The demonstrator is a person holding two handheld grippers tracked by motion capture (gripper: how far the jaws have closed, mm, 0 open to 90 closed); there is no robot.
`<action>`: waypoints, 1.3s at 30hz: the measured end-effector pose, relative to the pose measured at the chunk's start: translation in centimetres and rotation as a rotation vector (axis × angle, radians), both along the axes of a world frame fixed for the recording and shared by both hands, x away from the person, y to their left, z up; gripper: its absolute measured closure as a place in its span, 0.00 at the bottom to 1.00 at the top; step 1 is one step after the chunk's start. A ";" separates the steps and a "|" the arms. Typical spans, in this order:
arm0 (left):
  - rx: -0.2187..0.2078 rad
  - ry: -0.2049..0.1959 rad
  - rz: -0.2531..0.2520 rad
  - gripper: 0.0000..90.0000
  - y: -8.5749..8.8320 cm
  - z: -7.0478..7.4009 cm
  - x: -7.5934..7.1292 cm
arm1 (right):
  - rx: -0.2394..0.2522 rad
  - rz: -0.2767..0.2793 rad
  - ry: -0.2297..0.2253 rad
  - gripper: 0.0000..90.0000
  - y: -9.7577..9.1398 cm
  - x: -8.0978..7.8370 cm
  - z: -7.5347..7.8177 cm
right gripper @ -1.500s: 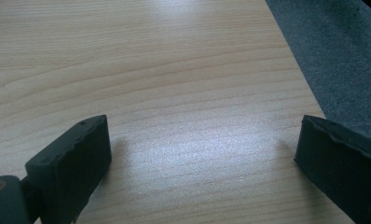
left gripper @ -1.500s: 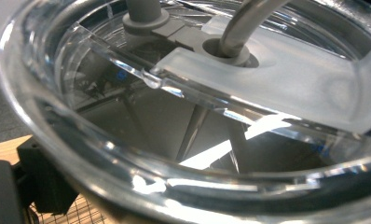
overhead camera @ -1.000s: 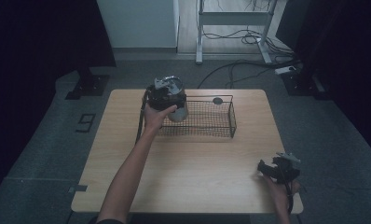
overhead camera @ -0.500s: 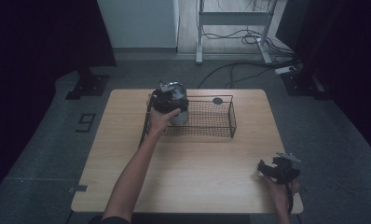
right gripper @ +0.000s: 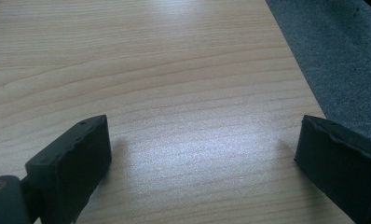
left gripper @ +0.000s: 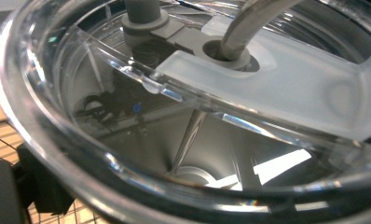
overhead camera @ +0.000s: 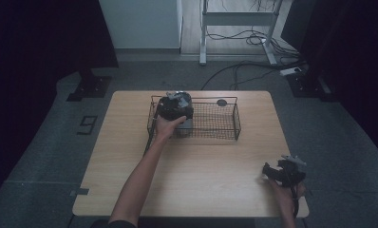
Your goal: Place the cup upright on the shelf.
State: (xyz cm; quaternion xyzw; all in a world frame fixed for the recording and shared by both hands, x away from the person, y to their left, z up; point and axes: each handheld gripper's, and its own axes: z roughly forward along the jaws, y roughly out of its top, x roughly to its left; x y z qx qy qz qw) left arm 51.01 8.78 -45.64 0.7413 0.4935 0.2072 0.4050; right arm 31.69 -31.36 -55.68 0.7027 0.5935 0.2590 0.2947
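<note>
Currently my left gripper (overhead camera: 177, 108) sits over the left end of the wire basket (overhead camera: 225, 124) at the far side of the table (overhead camera: 196, 175), clamped on a clear plastic tumbler (overhead camera: 183, 124). Left gripper view: the tumbler's rim and lid (left gripper: 267, 79) are pressed right up against the camera, a grey straw (left gripper: 249, 23) running through the lid's hole, basket mesh and wood visible low at the left edge. Whether the tumbler's base touches the basket floor, I cannot tell. A small dark round thing (overhead camera: 221, 102) lies at the basket's far side. My right gripper (overhead camera: 278, 172) rests near the table's near right corner, well apart from the basket, its jaws spread wide over bare wood with nothing between them.
</note>
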 end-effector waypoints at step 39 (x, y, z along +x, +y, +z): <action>-0.010 -0.143 -0.009 0.00 2.7 0.7 -5.3 | -0.002 -0.002 -0.001 0.04 0.0 -0.1 0.0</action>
